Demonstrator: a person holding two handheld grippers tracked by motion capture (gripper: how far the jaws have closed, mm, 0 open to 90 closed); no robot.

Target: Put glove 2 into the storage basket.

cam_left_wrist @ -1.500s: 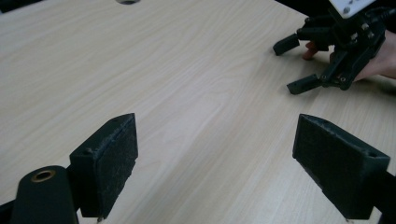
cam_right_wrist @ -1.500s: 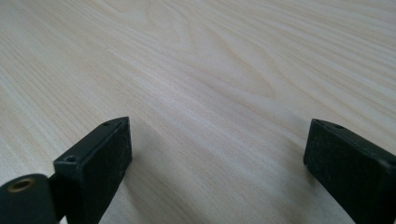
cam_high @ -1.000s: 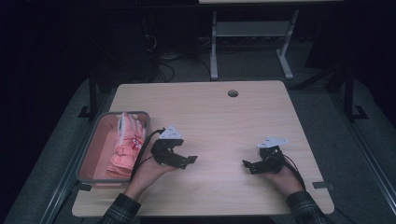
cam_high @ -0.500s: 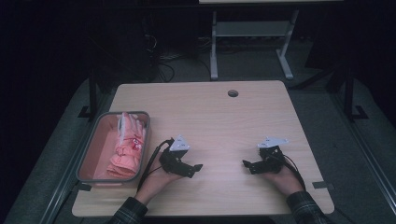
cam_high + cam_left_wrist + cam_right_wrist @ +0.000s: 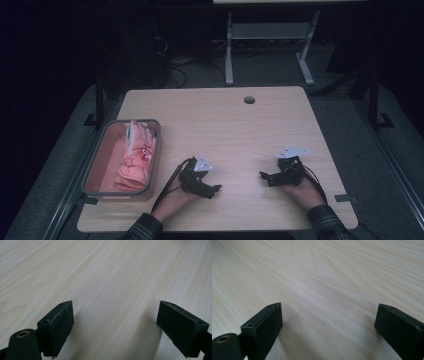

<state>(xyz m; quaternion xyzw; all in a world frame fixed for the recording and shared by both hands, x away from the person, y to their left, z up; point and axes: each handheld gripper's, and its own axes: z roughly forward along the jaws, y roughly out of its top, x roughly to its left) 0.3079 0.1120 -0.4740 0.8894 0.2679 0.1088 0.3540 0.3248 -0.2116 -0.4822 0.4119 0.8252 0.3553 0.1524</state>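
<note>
On the pale wooden table [image 5: 225,130], my left gripper [image 5: 214,190] rests near the front edge, left of centre, pointing right. Its jaws stand wide apart in the left gripper view [image 5: 115,322], with bare wood between them. My right gripper [image 5: 264,177] lies at the front right, pointing left toward the other one. Its jaws are also wide apart over bare wood in the right gripper view [image 5: 328,326]. Both are open and hold nothing. A grey-rimmed bin [image 5: 94,170] at the table's left holds pink gloves [image 5: 136,159] with a small red mark.
A round cable hole [image 5: 249,99] sits near the table's far edge. Beyond the table stands a white metal frame [image 5: 270,45] with cables on the dark floor. Bare tabletop lies between the two grippers and behind them.
My left gripper has moved right and toward the front edge, away from the bin. The right gripper has stayed where it was.
</note>
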